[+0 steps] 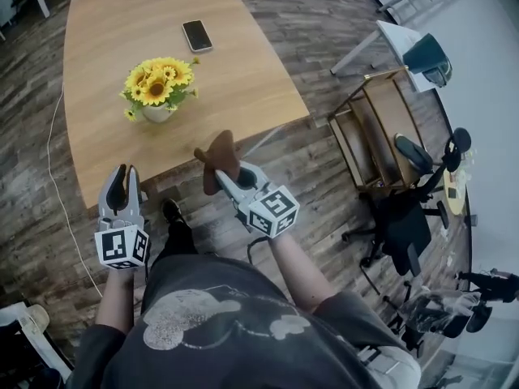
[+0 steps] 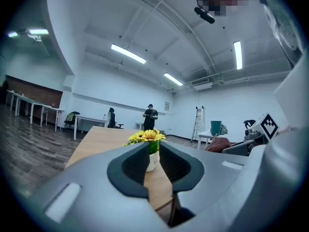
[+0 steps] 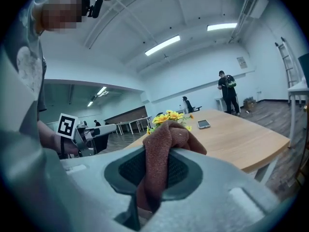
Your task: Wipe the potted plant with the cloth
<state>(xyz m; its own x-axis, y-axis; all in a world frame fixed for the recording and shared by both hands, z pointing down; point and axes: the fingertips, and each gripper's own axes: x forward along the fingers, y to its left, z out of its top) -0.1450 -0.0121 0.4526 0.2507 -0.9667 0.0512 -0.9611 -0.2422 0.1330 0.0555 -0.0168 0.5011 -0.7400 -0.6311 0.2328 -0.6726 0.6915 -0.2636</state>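
The potted plant (image 1: 158,87), yellow flowers in a white pot, stands on the wooden table (image 1: 243,79) toward its near left part. My right gripper (image 1: 220,164) is held off the table's near edge, short of the plant, and is shut on a brown cloth (image 1: 217,156). In the right gripper view the cloth (image 3: 166,144) bunches out of the jaws and half hides the flowers (image 3: 169,116). My left gripper (image 1: 123,181) hovers left of it, off the table's near edge. A narrow gap shows between its jaws, with nothing in it. The left gripper view looks through that gap at the plant (image 2: 147,138).
A phone (image 1: 197,36) lies on the table beyond the plant. To the right stand a wooden shelf rack (image 1: 381,128), an office chair (image 1: 405,217) and a small white table with a green bin (image 1: 426,55). A cable (image 1: 57,177) runs along the floor at left.
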